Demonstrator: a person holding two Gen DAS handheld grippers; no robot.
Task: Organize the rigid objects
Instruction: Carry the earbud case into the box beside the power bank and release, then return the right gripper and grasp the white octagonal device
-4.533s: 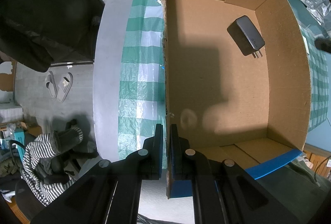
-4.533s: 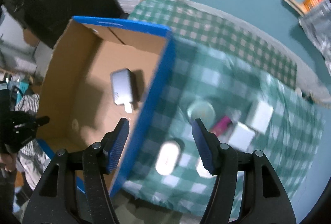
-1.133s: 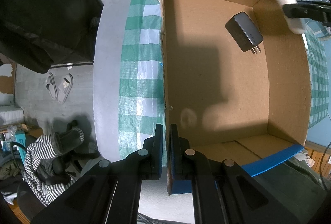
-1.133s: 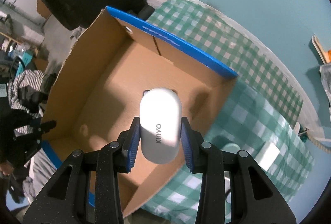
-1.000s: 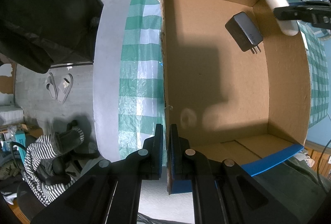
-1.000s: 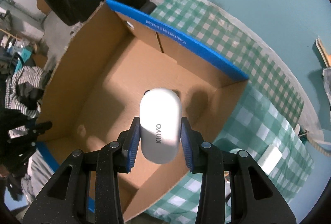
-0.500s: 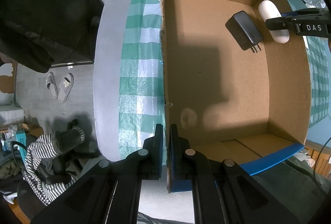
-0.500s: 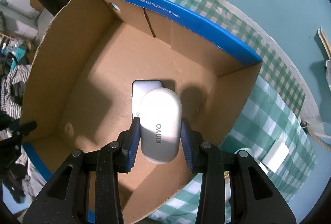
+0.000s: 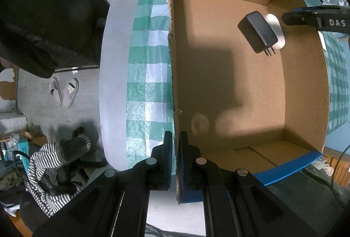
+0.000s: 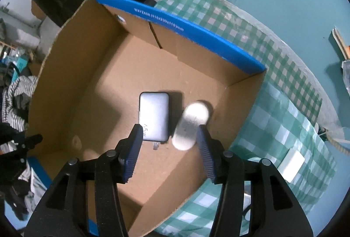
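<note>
The right tool [image 10: 169, 149] hung above the brown cardboard box [image 10: 91, 57], its jaws opening. The white oval plastic case [image 10: 190, 125] lay free below, beside a grey plug adapter [image 10: 154, 116]. The left tool [image 9: 176, 160] stayed clamped on the box wall.

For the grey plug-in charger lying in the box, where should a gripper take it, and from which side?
Grip the grey charger across its two long flat sides at mid-body, coming straight down from above. It lies flat on the cardboard box floor with prongs at one end, and the white oval case lies close beside it, so finger room there looks tight.

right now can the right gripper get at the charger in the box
Probably yes. The right gripper hangs over the open box with its jaws opening and empty; the charger lies flat below, uncovered, though the white case sits close beside it.
</note>
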